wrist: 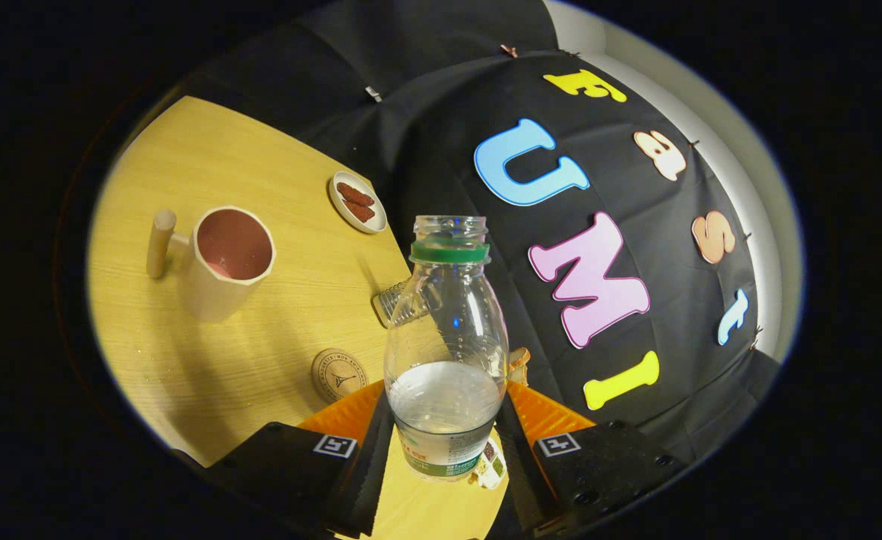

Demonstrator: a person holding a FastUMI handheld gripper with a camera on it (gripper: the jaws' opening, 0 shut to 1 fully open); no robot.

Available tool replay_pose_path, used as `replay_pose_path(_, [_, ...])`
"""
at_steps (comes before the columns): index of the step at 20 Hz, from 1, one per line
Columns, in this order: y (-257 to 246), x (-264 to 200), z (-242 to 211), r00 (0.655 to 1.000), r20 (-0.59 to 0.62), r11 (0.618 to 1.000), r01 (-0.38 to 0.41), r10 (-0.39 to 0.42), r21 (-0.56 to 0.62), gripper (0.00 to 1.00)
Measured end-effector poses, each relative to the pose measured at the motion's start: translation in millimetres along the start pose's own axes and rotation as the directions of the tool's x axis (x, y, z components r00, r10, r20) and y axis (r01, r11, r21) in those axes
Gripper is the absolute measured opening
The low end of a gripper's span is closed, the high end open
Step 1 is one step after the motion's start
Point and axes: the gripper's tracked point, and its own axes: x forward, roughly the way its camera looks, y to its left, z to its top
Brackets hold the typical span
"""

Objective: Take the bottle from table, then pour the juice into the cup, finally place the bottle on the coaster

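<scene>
While jaws clamp bottle (pixel 446 352), uncapped and lifted, gripper (pixel 445 442) tilted, cup (pixel 227 259) lies well left of bottle; pour seemingly pending. Coaster (pixel 338 373) just left of bottle, placement left.

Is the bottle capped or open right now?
Open: the bottle, gripped between the claw fingers, shows a bare threaded mouth above its green neck ring, with no cap on it.

gripper-mounted fisheye camera — tilted, looks forward along fingers (pixel 381 442), very near bottle (pixel 446 345); table (pixel 261 180) beyond bottle.
</scene>
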Motion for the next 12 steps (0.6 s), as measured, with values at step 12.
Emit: replay_pose_path(12, [41, 23, 22, 0.997, 0.034, 0.976, -0.066, 0.075, -0.210, 0.72])
